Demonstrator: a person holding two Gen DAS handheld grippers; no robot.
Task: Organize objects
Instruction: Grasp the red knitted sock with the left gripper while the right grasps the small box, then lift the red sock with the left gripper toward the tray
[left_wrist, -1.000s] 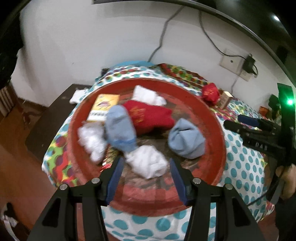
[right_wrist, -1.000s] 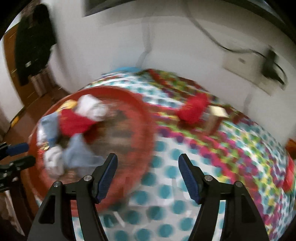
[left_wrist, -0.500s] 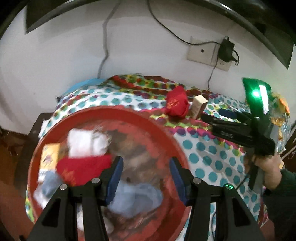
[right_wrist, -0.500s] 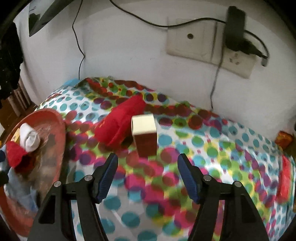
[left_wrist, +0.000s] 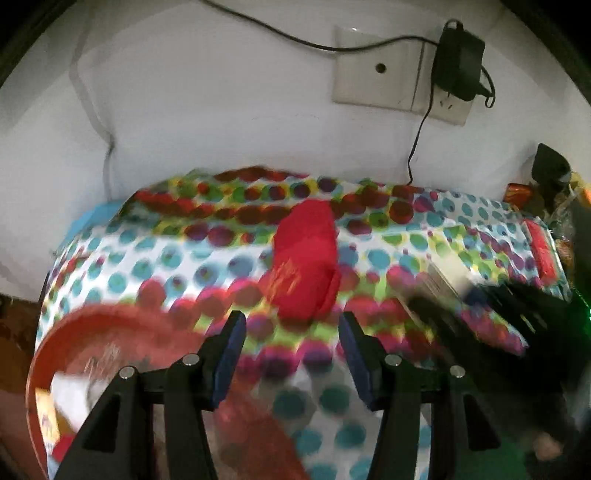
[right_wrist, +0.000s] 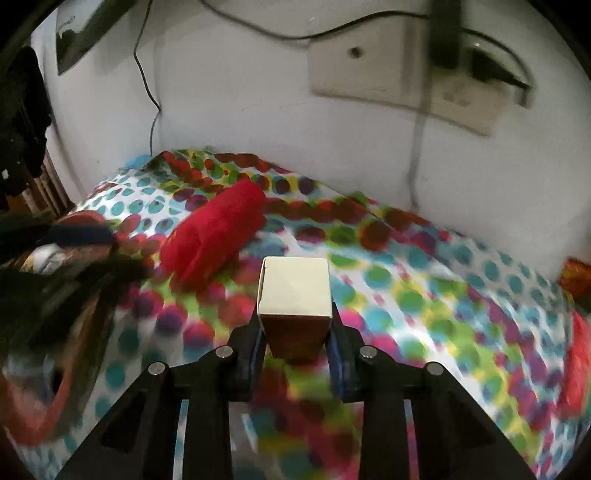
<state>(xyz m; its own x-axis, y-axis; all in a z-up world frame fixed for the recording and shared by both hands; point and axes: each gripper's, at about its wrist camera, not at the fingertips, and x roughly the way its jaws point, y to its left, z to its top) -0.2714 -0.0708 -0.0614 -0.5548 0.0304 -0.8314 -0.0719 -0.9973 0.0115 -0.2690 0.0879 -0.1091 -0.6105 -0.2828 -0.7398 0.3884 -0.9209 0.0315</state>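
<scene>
A rolled red sock (left_wrist: 304, 258) lies on the polka-dot cloth just beyond my open left gripper (left_wrist: 291, 343), in line with the gap between its fingers; it also shows in the right wrist view (right_wrist: 214, 232). My right gripper (right_wrist: 295, 332) is shut on a small brown box with a cream top (right_wrist: 294, 295), standing upright on the cloth to the right of the sock. The red round tray (left_wrist: 110, 332) with white items in it sits at the lower left of the left wrist view, blurred.
A white wall with a socket plate and plugged charger (left_wrist: 458, 70) stands right behind the table. A red packet (left_wrist: 543, 251) lies at the table's right edge. The right gripper shows as a dark blur (left_wrist: 517, 306) in the left wrist view.
Both grippers moved from over the tray to the far side of the table. The right gripper closed on the small box. The left gripper now faces the red sock.
</scene>
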